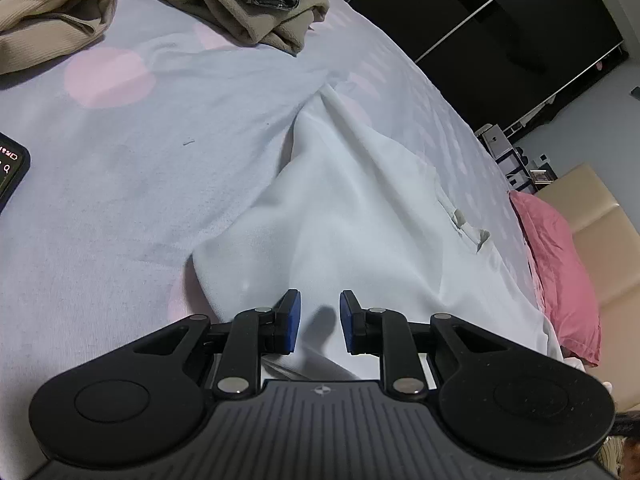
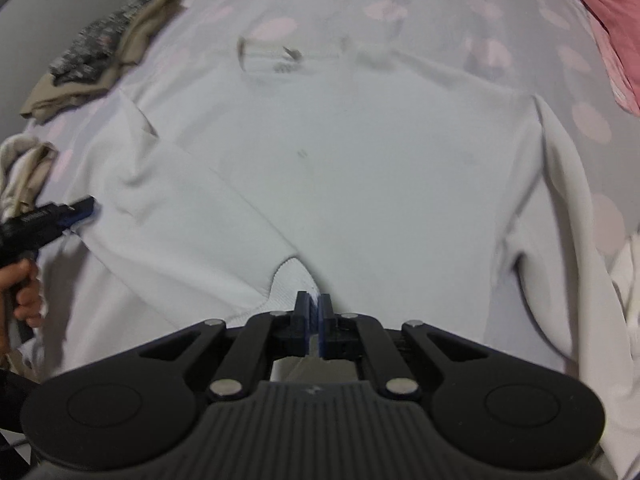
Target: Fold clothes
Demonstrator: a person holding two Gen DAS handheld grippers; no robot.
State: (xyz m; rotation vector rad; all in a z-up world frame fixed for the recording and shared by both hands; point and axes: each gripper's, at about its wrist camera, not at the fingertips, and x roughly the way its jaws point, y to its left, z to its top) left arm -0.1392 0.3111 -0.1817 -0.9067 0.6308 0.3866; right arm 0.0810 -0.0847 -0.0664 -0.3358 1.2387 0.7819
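Jaws of right gripper (image 2: 319, 312) pinch white shirt (image 2: 340, 168) cuff; left gripper (image 1: 319, 320) parted.

Bare bedsheet (image 1: 120, 184) between phone (image 1: 12, 166) and beige clothes (image 1: 52, 20)

A: We see soft, even indoor light in both views, rather dim, with a cool cast on the white garment (image 1: 360, 208).

B: We agree. In the left wrist view a faint shadow falls between the fingers (image 1: 290, 316). The right wrist view is smeared by motion blur, worst near the collar (image 2: 280, 56).

A: We note fisheye bending, with black corners around the bed (image 1: 120, 208).
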